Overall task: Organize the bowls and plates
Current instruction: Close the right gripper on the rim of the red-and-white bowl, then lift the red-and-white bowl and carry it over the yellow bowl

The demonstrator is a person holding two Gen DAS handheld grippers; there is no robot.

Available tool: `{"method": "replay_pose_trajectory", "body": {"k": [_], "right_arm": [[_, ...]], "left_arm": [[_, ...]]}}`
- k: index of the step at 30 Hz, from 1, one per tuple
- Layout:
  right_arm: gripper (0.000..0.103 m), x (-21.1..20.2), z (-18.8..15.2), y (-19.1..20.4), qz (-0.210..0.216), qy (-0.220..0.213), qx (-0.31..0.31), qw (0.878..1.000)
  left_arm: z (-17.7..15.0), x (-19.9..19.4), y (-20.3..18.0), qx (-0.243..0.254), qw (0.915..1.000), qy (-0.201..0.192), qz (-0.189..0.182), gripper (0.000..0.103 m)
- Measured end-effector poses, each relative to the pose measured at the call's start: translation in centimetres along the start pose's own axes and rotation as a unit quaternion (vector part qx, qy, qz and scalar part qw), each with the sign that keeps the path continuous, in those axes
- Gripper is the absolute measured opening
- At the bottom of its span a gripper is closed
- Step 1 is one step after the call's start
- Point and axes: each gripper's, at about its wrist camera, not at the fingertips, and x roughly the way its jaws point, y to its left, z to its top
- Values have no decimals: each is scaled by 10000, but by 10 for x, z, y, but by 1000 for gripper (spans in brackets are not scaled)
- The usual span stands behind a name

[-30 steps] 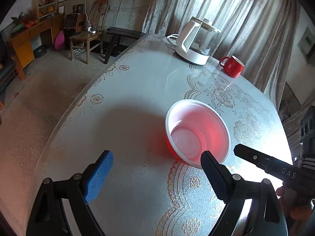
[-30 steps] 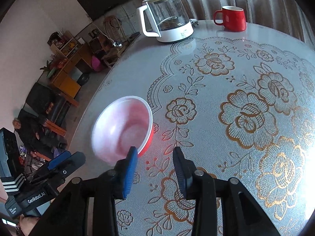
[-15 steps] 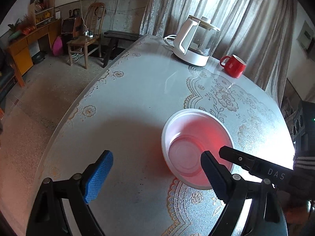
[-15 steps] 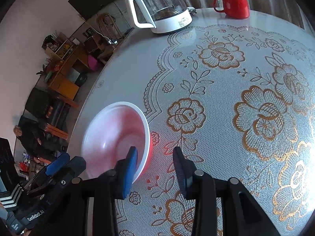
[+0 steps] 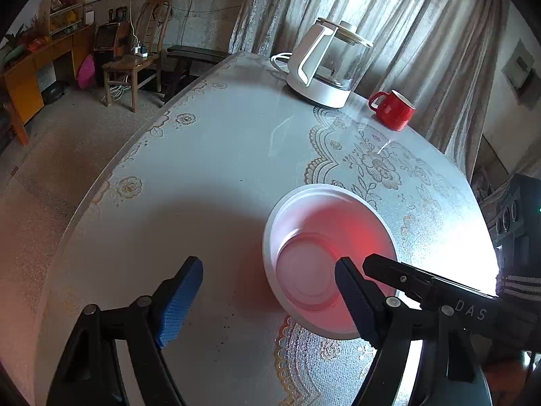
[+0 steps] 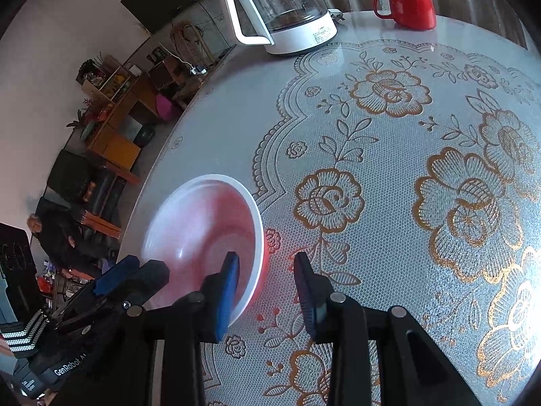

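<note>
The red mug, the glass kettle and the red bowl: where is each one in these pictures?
red mug [image 6: 410, 6], right wrist view, on its front wall.
glass kettle [image 5: 333, 62], left wrist view, on its clear body.
red bowl [image 5: 314, 270], left wrist view, on its inner floor.

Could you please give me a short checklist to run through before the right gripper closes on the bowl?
1. Bowl upright on the table: ok.
2. Right gripper straddles the bowl's near rim, one finger inside, one outside: ok.
3. Pads pressing the rim: not ok; the jaws have just been closing, but gaps still show on both sides of the wall.
4. Left gripper clear of the right one: not ok; its jaws have just been narrowing, one finger overlaps the bowl, and the right gripper's finger sits right beside it.
5. Kettle and mug out of the way: ok, both at the far edge.
6. Bowl empty: ok.
</note>
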Motion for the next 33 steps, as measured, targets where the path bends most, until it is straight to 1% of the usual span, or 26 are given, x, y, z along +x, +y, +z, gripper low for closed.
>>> {"method": "replay_pose_trajectory", "body": {"k": [2, 3, 4, 5, 7, 8, 10, 12, 14, 21, 25, 29, 33], "right_arm": [[30, 1, 0, 2, -18, 7, -37, 10000], [27, 2, 1, 1, -10, 10, -58, 10000], [26, 3, 1, 1, -27, 14, -73, 10000], [23, 3, 1, 1, -31, 1, -70, 10000], [18, 3, 0, 1, 17, -3, -78, 10000], [16, 2, -1, 2, 5, -1, -97, 10000], [14, 2, -2, 3, 54, -7, -133, 9999], [13, 0, -4, 6, 52, -42, -187, 9998], [11, -3, -6, 10, 55, -63, -270, 9996], [11, -31, -22, 20, 121, -204, -482, 9986], [11, -51, -36, 27, 156, -297, -584, 9977], [11, -72, -54, 34, 234, -425, -660, 9966], [11, -97, -76, 37, 389, -563, -690, 9953]], "left_arm": [[1, 2, 0, 1, 10000, 39, -45, 74], [1, 4, 0, 22, 10000, 62, -42, 65], [1, 5, 0, 51, 10000, 81, -16, 57], [0, 6, 0, 93, 9999, 98, -13, 54], [-1, 8, -1, 199, 9997, 135, 24, 43], [-2, 9, -1, 222, 9996, 153, 20, 40], [-5, 9, -1, 249, 9994, 218, -111, 25], [-7, 7, -4, 313, 9992, 231, -96, 20], [-10, 2, -6, 380, 9990, 205, -131, 20], [-24, -32, -10, 367, 9990, 87, -251, 20], [-40, -60, -16, 471, 9984, -113, -276, 20], [-56, -88, -16, 358, 9979, -315, -444, 20], [-74, -116, -21, 409, 9966, -493, -516, 20]]}}
